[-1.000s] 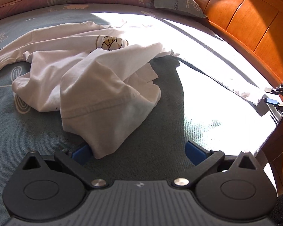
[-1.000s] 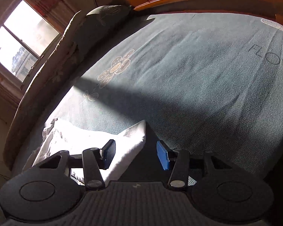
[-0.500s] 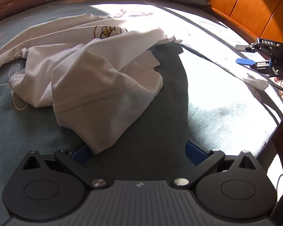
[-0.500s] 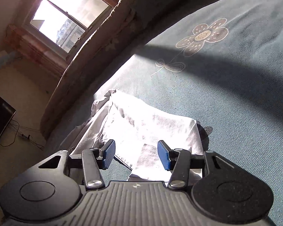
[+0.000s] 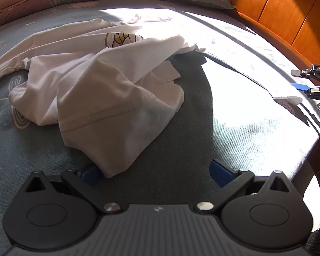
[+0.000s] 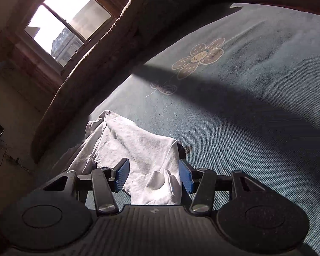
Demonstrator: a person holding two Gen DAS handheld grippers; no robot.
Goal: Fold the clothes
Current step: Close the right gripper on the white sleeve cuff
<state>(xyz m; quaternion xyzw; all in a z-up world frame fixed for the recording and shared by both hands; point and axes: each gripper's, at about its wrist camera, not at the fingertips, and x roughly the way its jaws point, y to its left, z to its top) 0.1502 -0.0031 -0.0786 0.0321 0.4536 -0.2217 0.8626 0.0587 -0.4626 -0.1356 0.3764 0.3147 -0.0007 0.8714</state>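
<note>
My left gripper (image 5: 155, 168) and right gripper (image 6: 153, 175) both hang with jaws spread over the crumpled white cotton T-shirt (image 5: 91, 89) on the blue-grey bed (image 5: 234, 132), so I risk pinching several bunched layers.

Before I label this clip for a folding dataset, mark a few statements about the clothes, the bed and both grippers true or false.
1. The white garment lies crumpled on the bed. True.
2. The left gripper is clamped shut. False: its jaws stand wide open.
3. White cloth lies between the right gripper jaws. True.
4. The headboard is white metal. False: it is orange-brown wood.
5. A flower pattern marks the bed cover. True.
</note>
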